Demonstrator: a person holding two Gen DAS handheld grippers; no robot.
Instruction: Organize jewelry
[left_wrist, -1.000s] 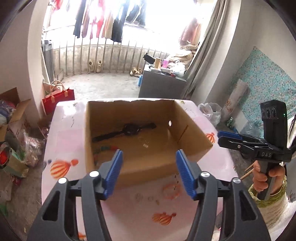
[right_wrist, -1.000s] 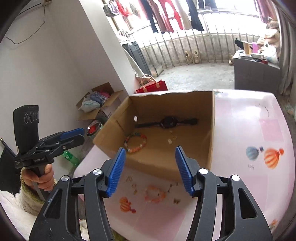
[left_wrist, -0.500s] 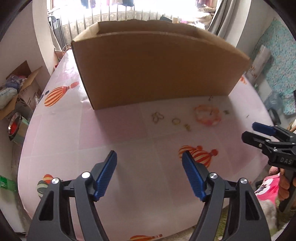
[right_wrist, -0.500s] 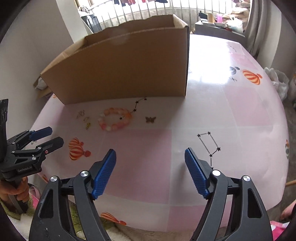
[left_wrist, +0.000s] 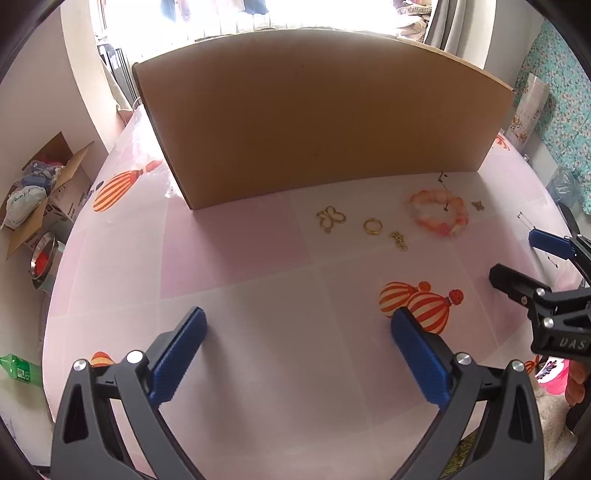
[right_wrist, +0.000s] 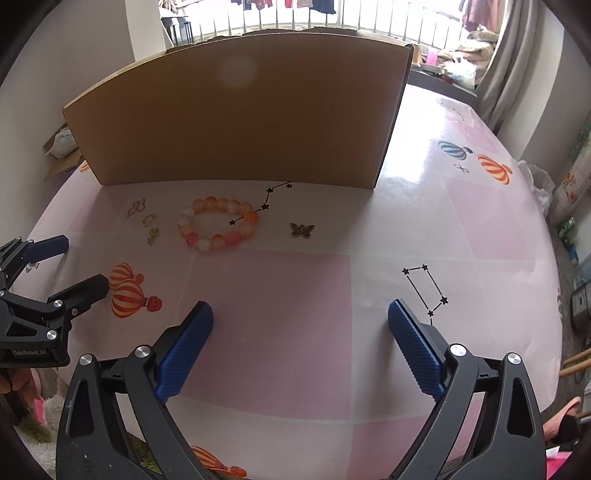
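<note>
On the desk (right_wrist: 280, 314), in front of the cardboard box (right_wrist: 240, 118), 5 loose pieces lie in a row, none of them gathered yet as far as these views show. Going left to right in the right wrist view: a gold looped clasp (right_wrist: 136, 208) at about 10 o'clock, a gold ring (right_wrist: 148, 219) just beside it, a small gold chain bit (right_wrist: 153, 235) below that, then the pink and orange bead bracelet (right_wrist: 218, 223) at 11 o'clock, and a bronze butterfly charm (right_wrist: 302, 229) near 12 o'clock. The box's inside is hidden behind its near wall, so what already sits in it cannot be told.

The left hand-held gripper (left_wrist: 297, 352) has its jaws opening wide with nothing between them. The right hand-held gripper (right_wrist: 300, 341) is likewise opening, empty, over bare desk. My judgement: sorting is at an early stage, with every visible piece left to pick up.
</note>
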